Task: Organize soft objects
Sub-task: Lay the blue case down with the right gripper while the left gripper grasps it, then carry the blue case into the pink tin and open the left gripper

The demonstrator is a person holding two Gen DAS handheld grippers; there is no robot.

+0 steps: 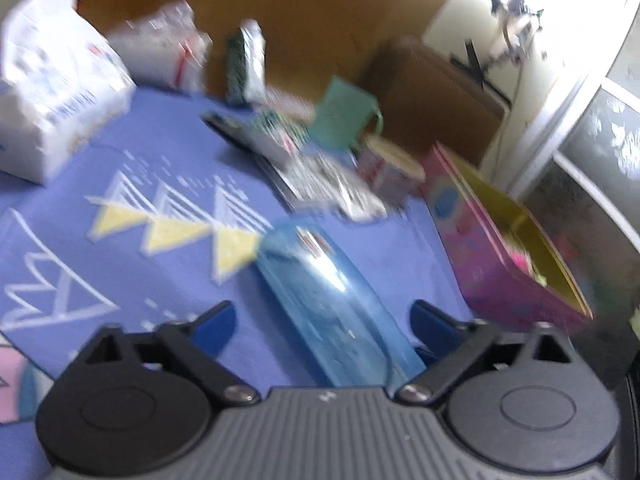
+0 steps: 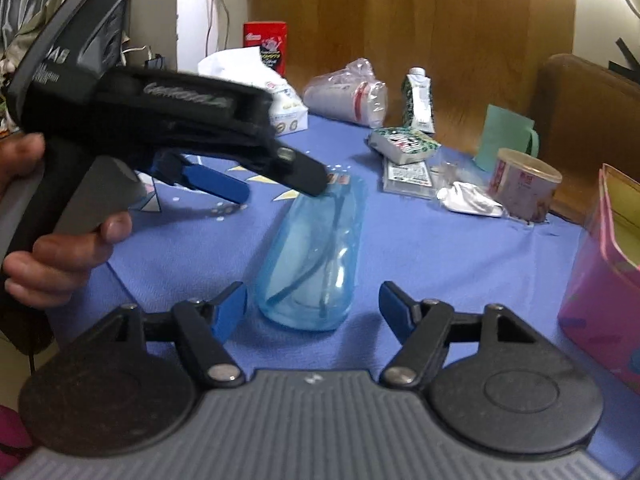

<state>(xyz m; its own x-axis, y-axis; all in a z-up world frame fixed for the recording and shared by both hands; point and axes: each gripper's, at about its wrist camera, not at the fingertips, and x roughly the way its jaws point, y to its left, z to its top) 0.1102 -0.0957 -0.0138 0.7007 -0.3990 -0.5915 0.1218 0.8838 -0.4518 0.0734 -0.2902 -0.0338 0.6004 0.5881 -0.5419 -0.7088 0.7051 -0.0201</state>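
Clear blue bottle (image 2: 310,264) lies on its side mid-table on the blue cloth (image 2: 460,256), base toward the near edge. Right gripper (image 2: 312,306) spread, base just ahead of the gap, pads not touching. Left gripper (image 1: 322,326) straddles the bottle, jaws apart, pads clear of it. Pink box (image 2: 600,292) at right edge. Cup (image 2: 524,186), cartons, tissue pack along far edge.

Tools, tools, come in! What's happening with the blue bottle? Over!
Left tool open, right tool open. Blue bottle lying on the cloth, unheld, between both. Nothing in the way.
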